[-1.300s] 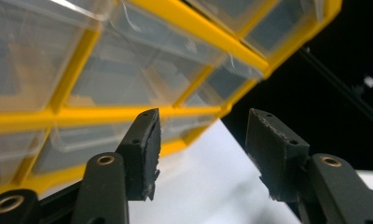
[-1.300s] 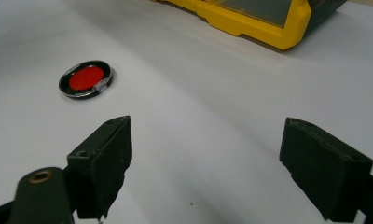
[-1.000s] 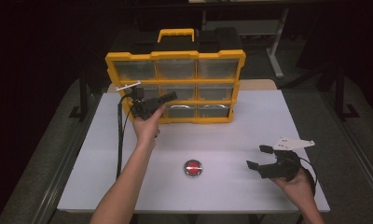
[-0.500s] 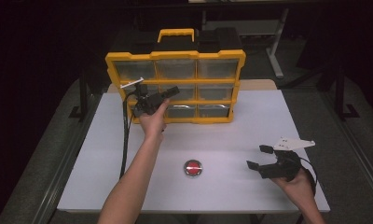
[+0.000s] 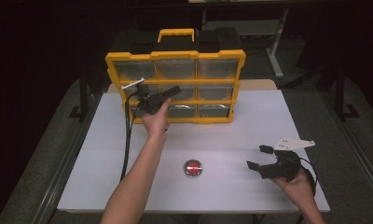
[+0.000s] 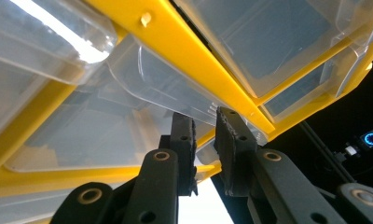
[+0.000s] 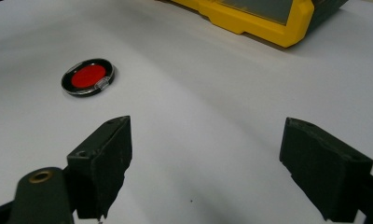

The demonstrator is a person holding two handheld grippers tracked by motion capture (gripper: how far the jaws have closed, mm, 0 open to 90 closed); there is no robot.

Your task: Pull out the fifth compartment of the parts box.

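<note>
While the right gripper (image 5: pixel 264 158) is held open above the table (image 5: pixel 268 121), the left gripper (image 6: pixel 205 135), just closed, is clamped on a clear drawer's handle (image 6: pixel 208 112) of the yellow organizer (image 5: pixel 175 56).

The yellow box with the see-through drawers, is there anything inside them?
Through their clear fronts the drawers of the yellow box look empty. The left gripper and hand cover part of the middle ones.

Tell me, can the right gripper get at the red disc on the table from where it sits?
Probably yes. The right gripper hovers with open jaws over bare white table, and nothing lies between it and the red disc. The left gripper is busy at the yellow drawer cabinet.
</note>
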